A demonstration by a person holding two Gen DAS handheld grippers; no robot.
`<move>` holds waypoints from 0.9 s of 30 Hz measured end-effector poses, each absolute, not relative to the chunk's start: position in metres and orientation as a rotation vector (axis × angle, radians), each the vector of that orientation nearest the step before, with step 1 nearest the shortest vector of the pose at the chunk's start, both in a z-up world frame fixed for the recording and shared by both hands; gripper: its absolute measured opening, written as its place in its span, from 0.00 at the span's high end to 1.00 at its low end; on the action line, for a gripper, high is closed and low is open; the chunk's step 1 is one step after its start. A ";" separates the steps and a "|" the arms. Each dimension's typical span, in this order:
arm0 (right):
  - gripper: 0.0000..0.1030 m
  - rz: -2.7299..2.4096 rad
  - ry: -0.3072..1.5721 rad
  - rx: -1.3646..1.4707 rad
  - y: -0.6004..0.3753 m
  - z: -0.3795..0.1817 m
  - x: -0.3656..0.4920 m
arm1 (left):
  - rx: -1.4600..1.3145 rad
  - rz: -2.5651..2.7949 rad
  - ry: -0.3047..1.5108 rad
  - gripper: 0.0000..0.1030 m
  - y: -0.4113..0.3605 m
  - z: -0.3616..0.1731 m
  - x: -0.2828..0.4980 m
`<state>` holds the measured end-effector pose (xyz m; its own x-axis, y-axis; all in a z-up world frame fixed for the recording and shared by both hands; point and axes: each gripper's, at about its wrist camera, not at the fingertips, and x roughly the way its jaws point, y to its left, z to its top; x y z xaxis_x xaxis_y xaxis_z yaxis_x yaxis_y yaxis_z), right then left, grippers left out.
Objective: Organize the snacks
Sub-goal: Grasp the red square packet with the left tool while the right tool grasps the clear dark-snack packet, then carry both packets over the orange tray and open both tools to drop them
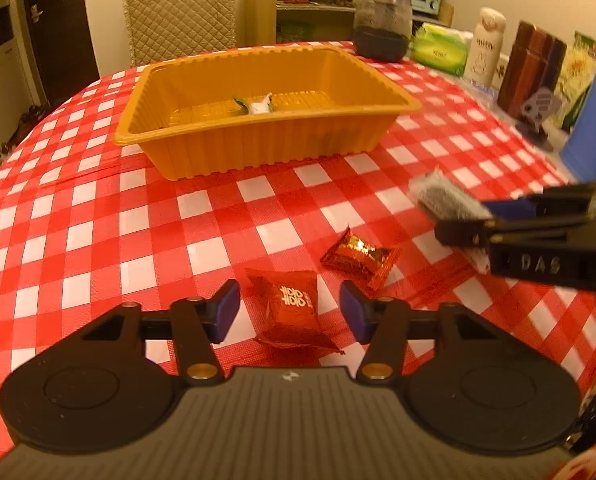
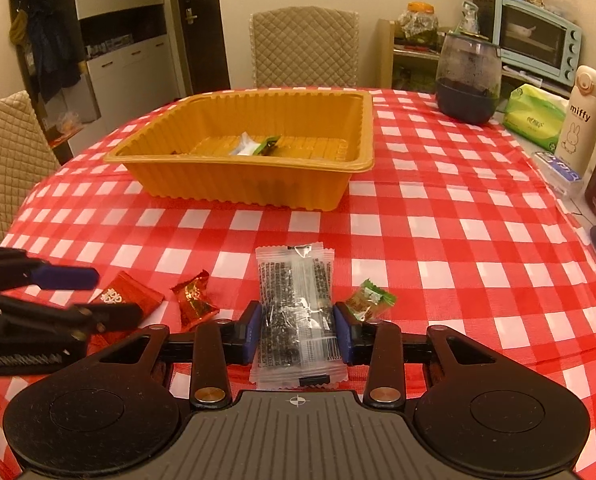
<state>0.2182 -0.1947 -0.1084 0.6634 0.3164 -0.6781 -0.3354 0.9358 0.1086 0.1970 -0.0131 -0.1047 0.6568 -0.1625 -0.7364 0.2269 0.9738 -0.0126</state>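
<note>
clear packet (image 2: 296, 312) pinched in right claw (image 2: 296, 330), left claw (image 1: 289, 312) open around red candy (image 1: 294, 308)

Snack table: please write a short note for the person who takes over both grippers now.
Right gripper: shut on the clear packet of dark snack.
Left gripper: open, fingers on both sides of the square red candy but not pressing it.
On the cloth: a second red candy and a green-wrapped candy.
Done: one white and green snack lies in the orange tray.
Left: move the held packet and the three candies into the tray.
</note>
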 end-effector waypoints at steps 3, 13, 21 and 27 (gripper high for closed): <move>0.63 0.368 0.757 -0.017 -0.196 -0.106 0.218 | 0.115 -0.217 0.822 0.57 -0.018 -0.108 0.196; 0.63 0.369 0.751 0.003 -0.197 -0.103 0.217 | 0.124 -0.210 0.846 0.76 -0.019 -0.113 0.198; 0.63 0.374 0.738 0.009 -0.194 -0.100 0.216 | 0.090 -0.197 0.797 0.77 -0.014 -0.097 0.196; 0.63 0.382 0.726 0.012 -0.189 -0.095 0.216 | 0.058 -0.196 0.786 0.77 -0.014 -0.086 0.200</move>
<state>0.2155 -0.1887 -0.0947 0.6820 0.3450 -0.6448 -0.3365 0.9309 0.1422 0.1998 -0.0141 -0.0864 0.6896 -0.1532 -0.7078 0.1965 0.9803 -0.0208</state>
